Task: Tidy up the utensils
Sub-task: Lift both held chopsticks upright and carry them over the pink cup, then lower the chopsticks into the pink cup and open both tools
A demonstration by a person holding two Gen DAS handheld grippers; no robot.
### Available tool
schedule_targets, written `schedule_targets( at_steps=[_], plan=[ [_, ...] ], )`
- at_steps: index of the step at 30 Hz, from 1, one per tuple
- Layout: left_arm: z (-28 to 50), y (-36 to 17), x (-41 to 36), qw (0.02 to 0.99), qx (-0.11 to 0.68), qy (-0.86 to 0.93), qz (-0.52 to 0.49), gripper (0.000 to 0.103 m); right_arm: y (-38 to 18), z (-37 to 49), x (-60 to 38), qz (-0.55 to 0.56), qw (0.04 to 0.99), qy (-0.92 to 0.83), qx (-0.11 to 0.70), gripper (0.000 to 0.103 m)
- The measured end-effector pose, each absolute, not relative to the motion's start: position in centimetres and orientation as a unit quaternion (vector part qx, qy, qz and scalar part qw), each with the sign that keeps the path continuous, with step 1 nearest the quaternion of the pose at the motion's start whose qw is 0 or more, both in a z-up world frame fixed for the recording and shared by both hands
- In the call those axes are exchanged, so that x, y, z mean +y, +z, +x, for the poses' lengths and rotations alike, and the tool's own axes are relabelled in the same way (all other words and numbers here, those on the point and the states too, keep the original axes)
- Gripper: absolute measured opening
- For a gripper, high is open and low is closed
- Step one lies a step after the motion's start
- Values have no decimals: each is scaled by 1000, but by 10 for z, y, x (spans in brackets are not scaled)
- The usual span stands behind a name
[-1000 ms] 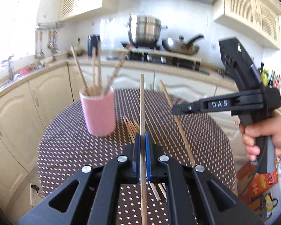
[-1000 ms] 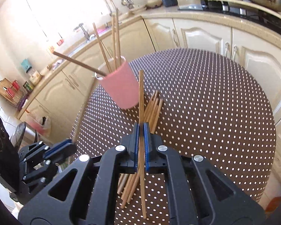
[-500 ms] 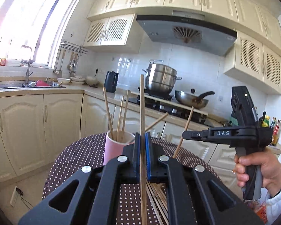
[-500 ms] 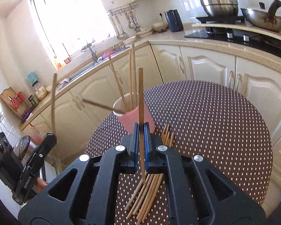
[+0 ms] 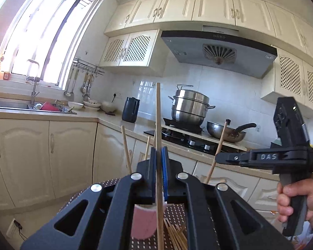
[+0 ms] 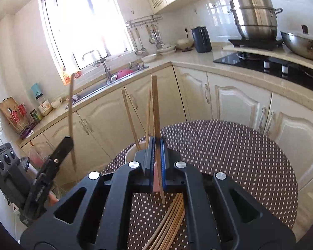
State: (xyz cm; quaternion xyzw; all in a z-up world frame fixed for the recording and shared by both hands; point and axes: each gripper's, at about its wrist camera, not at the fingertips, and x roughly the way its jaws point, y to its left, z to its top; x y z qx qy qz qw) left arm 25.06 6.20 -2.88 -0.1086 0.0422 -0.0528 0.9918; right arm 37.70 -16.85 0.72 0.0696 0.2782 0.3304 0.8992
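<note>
Both tools up above the pink cup — left tool clenched on one chopstick, right tool clenched on another chopstick.

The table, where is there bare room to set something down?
The table is bare across its right half, toward the stove-side cabinets. It is crowded at the left and near edge: the pink cup with upright chopsticks, and the loose chopstick pile beside it.
</note>
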Motion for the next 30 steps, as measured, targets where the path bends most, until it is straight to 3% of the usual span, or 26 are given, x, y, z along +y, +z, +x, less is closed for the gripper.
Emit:
schedule_targets(
  at_steps=[19, 30],
  plan=[
    [354, -24, 61, 994, -32, 1, -107, 5, 56, 419, -150, 82, 892, 391, 210, 5],
    [369, -45, 56, 996, -18, 11, -85, 5, 23, 426, -136, 70, 881, 399, 244, 5]
  ],
)
